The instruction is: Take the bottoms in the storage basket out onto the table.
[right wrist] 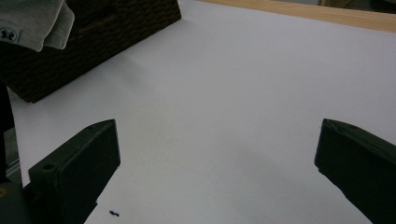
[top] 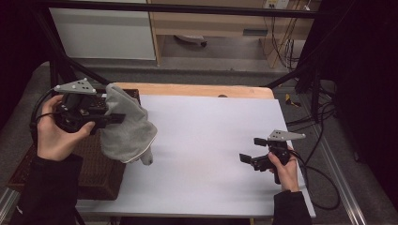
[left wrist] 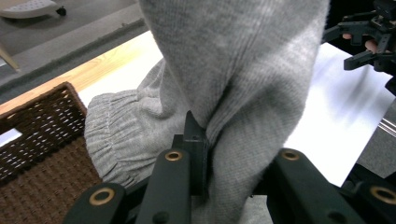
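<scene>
Your left gripper (top: 110, 118) has its fingers pinched on the grey knitted garment (top: 126, 126), lifted beside the brown wicker basket (top: 101, 176); your right gripper (top: 252, 150) fingers gape wide, empty, over the white tabletop (top: 211, 140).

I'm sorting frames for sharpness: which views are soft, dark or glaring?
High view: dim, dark edges, white sheet evenly lit, grey garment fairly sharp. Left gripper view: garment knit crisp, left gripper close and soft. Right gripper view: right gripper blurred, basket dark.

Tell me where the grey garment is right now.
In the high view the grey garment hangs at the left, pinched in the left gripper, draping over the edge of the wicker basket onto the white sheet.
</scene>
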Demonstrator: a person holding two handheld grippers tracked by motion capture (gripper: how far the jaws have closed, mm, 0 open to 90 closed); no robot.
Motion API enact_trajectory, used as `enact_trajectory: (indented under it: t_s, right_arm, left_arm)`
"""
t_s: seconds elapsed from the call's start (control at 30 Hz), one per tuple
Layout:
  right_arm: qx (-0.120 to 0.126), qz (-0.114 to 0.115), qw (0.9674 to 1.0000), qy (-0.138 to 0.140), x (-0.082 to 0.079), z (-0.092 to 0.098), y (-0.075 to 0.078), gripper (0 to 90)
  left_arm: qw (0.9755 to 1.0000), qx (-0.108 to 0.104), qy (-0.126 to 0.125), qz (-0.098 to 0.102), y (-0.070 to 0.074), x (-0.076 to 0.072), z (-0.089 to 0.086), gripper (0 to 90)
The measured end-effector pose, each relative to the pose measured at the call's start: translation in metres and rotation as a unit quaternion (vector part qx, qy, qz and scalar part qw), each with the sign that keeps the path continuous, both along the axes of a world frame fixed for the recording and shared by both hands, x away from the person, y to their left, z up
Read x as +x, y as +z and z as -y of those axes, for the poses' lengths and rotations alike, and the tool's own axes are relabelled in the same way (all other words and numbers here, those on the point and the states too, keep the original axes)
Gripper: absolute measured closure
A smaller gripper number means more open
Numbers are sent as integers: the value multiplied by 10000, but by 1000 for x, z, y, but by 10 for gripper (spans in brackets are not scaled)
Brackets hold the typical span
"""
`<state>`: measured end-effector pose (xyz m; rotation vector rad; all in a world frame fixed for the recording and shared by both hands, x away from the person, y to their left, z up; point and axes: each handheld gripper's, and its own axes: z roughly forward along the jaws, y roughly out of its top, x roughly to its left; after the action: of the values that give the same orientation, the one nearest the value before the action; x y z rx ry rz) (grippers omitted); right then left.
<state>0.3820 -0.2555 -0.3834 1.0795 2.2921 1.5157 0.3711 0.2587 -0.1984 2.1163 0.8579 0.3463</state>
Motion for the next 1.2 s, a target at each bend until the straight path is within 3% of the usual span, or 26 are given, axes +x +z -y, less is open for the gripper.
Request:
enact_trajectory:
  t_s: [0.4,1.2]
  right_arm:
    - [1,3,10000,5,0,0,0,7]
    - [-9,-3,10000,7,0,-1,-1,7]
  left_arm:
    - [9995,106,-241,-155,-8,4,25,752]
    - [9975,323,-465,-416,-35,15,60,752]
